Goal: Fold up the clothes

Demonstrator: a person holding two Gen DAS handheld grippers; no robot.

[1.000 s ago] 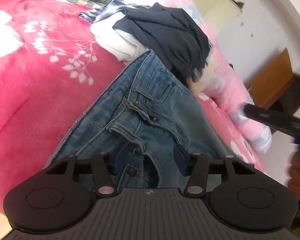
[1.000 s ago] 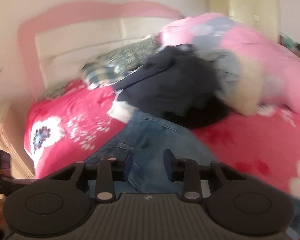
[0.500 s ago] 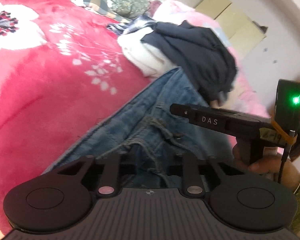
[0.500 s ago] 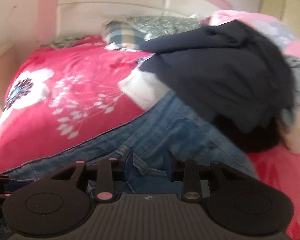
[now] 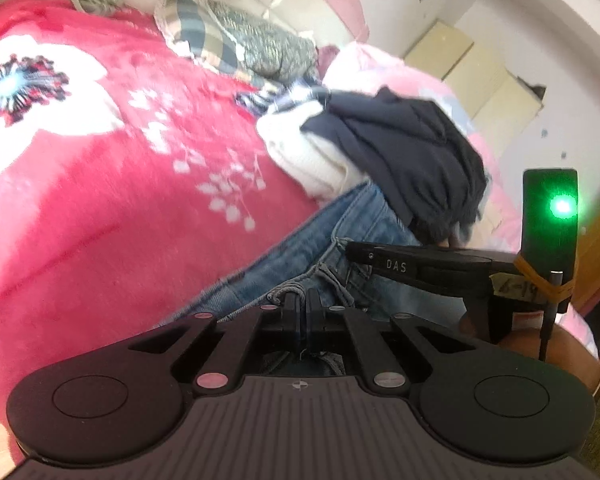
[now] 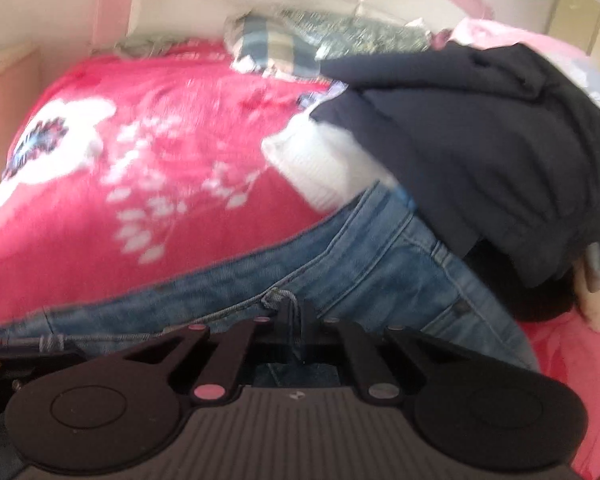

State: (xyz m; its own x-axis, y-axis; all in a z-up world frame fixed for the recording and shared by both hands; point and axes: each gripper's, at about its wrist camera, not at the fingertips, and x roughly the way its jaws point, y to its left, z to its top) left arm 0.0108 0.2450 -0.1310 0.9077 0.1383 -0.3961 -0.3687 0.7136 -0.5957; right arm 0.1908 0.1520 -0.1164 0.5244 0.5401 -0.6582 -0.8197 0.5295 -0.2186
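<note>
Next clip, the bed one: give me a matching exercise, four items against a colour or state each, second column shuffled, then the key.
Column one:
1. jeans
2. blanket
3. dark garment
4. left gripper

Column two:
A. red with white flowers
B. navy, heaped on the pile above the jeans' far end
C. fingers closed on denim
D. blue, lying across the bed

Pairs: 1-D, 2-A, 3-B, 4-C
</note>
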